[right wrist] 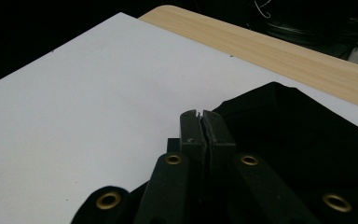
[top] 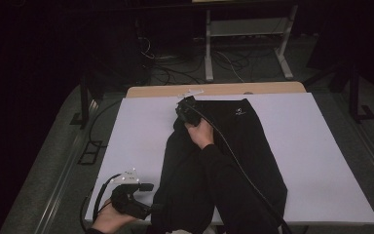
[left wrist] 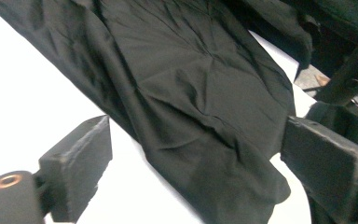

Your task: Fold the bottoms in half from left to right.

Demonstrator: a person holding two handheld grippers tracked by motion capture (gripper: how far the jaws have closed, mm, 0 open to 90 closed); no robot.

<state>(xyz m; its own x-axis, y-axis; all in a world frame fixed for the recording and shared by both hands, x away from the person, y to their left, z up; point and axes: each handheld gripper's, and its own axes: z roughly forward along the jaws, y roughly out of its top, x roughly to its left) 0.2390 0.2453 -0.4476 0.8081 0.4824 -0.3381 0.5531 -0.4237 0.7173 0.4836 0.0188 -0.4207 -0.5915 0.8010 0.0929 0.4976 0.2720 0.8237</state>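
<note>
A black garment (top: 246,146) lies spread down the middle of a white sheet (top: 136,131). My right gripper (top: 182,113) is at the garment's far left corner, with the hand resting on the cloth. In the right gripper view its jaws (right wrist: 200,117) are pressed together, and the black cloth (right wrist: 298,135) rises to their tips. My left gripper (top: 153,198) is at the near left, beside the garment's near end. In the left gripper view its jaws (left wrist: 191,158) stand wide apart. The garment's end (left wrist: 191,93) lies between them and touches only the right-hand jaw.
A wooden table edge (top: 224,89) shows beyond the sheet, also seen in the right gripper view (right wrist: 270,44). The right gripper's cable (top: 246,173) trails across the garment toward the near edge. A metal frame (top: 246,29) and loose cables stand on the floor behind.
</note>
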